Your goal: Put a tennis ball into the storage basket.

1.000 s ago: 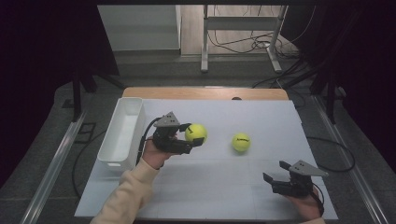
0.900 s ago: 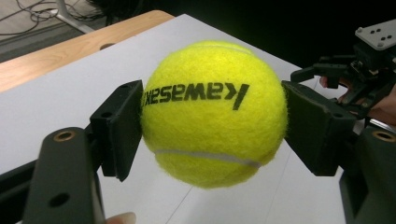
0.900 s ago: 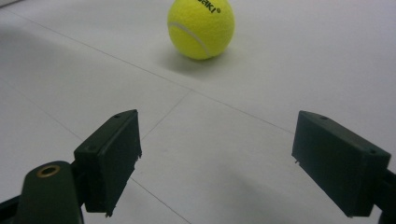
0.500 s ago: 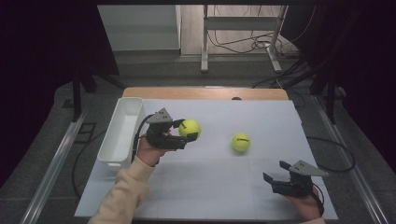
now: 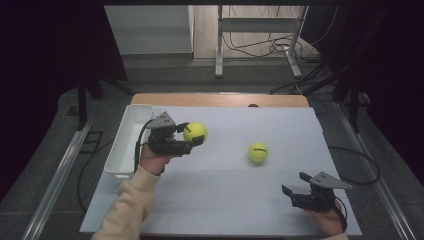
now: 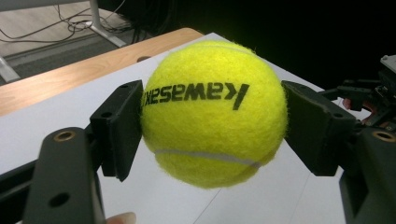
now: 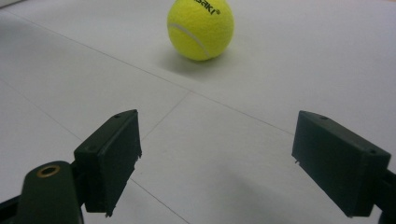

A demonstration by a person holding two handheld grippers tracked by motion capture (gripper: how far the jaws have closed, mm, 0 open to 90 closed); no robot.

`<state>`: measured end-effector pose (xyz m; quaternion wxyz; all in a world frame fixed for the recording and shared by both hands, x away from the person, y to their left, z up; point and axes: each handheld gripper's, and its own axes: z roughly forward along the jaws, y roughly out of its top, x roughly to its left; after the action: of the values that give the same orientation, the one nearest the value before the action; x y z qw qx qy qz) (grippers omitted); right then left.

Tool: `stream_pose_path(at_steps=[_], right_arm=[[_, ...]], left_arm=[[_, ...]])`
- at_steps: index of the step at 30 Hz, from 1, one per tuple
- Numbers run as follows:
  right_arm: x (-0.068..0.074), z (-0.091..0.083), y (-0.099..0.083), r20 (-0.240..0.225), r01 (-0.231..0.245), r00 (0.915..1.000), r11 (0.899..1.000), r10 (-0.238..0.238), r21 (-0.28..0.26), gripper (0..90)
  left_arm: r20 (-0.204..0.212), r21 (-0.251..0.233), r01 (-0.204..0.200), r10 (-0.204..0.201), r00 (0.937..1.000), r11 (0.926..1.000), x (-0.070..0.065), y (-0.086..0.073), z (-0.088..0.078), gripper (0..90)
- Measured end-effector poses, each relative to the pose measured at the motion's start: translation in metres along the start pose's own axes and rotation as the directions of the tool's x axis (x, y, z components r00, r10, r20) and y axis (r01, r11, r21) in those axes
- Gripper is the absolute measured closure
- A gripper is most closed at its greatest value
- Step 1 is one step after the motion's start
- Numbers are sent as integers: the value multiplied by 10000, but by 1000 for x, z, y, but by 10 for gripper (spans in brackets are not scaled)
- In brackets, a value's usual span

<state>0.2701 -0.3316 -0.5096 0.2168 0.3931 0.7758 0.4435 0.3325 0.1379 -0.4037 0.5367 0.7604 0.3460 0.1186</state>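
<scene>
Between the two black jaws of the left gripper [image 5: 192, 137] sits a yellow tennis ball [image 5: 195, 132], clamped from both sides; in the left gripper view the pads press into the felt of the ball [image 6: 214, 112] on its left and right, with black lettering across its front and a white seam curving along its lower half. The ball hangs clear of the white mat [image 5: 225, 200], with its shadow-free underside showing above the sheet. In the high view the left gripper is held above the left part of the mat, just beside the white tray [image 5: 125, 145] that stands along the mat's left edge, and the ball points toward the middle of the table. The person's left hand [image 5: 155, 157] wraps the gripper body from below, a cream sleeve [image 5: 127, 210] running down to the bottom edge.

A second tennis ball [image 5: 258, 152] lies on the mat near its middle, well apart from the held one. The right gripper view looks straight at this second ball [image 7: 200, 28], which rests on the sheet with a soft shadow under it.

The right gripper [image 5: 295, 187] rests low at the near right corner of the mat, its jaws spread wide with nothing between them. A strip of the wooden tabletop [image 5: 220, 100] shows beyond the mat's far edge.
</scene>
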Motion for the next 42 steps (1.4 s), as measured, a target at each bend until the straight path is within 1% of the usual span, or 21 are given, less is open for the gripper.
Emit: stream_pose_path(at_steps=[9, 13, 19, 22, 25, 33, 42], right_arm=[[0, 0, 0, 13, 4, 10000, 10000, -4, 4, 160], [0, 0, 0, 17, 8, 10000, 10000, -8, -8, 160], [0, 0, 0, 16, -2, 10000, 10000, 2, 0, 161], [0, 0, 0, 23, 4, 10000, 10000, -4, -7, 161], [0, 0, 0, 19, 12, 10000, 10000, -12, -10, 161], [0, 0, 0, 1, -15, 10000, 10000, 15, -33, 160], [0, 0, 0, -3, -2, 10000, 10000, 2, -28, 161]], left_arm=[[-122, -183, 151, -153, 9998, 9997, 8, 1, -8, 262], [-280, -261, 165, -173, 9995, 9995, 11, 1, -13, 262], [-418, -410, 369, -386, 9984, 9985, 19, 0, -19, 262], [-611, -401, 531, -555, 9966, 9978, 23, 0, -23, 262], [-677, -489, 692, -724, 9951, 9964, 27, 0, -27, 262], [-864, -681, 864, -921, 9920, 9939, 37, -1, -36, 262], [-1227, -889, 1025, -1130, 9860, 9908, 49, -3, -48, 262]])
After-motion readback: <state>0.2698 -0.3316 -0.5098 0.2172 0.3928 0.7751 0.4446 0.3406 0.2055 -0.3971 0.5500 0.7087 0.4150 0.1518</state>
